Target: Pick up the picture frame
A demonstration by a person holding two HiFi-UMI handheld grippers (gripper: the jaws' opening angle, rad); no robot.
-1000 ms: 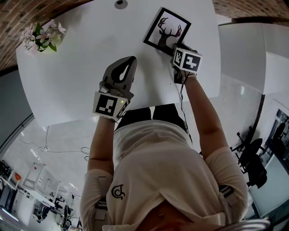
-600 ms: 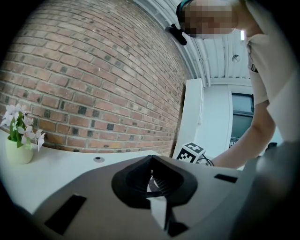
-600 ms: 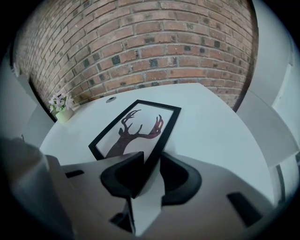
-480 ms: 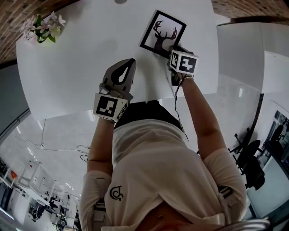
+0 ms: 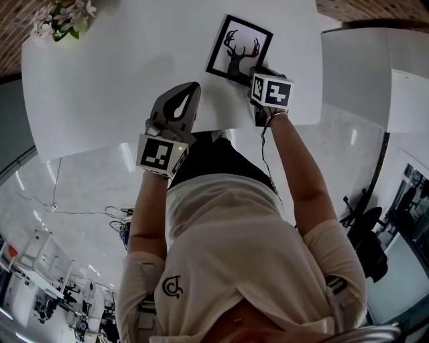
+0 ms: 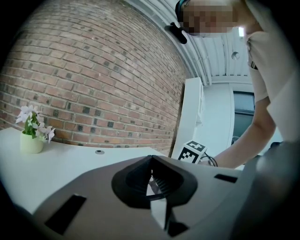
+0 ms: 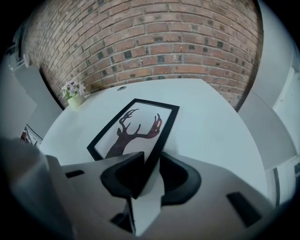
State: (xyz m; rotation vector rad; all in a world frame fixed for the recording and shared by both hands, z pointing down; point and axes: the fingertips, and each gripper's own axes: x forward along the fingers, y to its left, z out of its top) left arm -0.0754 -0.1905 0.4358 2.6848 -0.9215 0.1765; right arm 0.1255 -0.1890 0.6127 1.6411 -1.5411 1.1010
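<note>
The picture frame (image 5: 238, 48), black-edged with a dark deer silhouette, lies flat on the white table (image 5: 120, 67) near its front right. My right gripper (image 5: 259, 72) points steeply down at the frame's near right corner. In the right gripper view the frame (image 7: 136, 126) runs in between the jaws of the right gripper (image 7: 152, 171). One jaw lies against the black border, and a white gap shows beside the other. My left gripper (image 5: 194, 87) is shut and empty, held level over the table's front edge; its tips meet in the left gripper view (image 6: 151, 158).
A small pot of pink flowers (image 5: 64, 13) stands at the table's far left corner, also seen as the flower pot (image 6: 32, 136). A brick wall (image 7: 154, 42) backs the table. White cabinets (image 5: 362, 74) stand to the right. The person's body is close behind the front edge.
The frame has slid toward the table's front edge and turned a little, with the right gripper staying at its corner. The left gripper has drawn back toward the front edge too.
</note>
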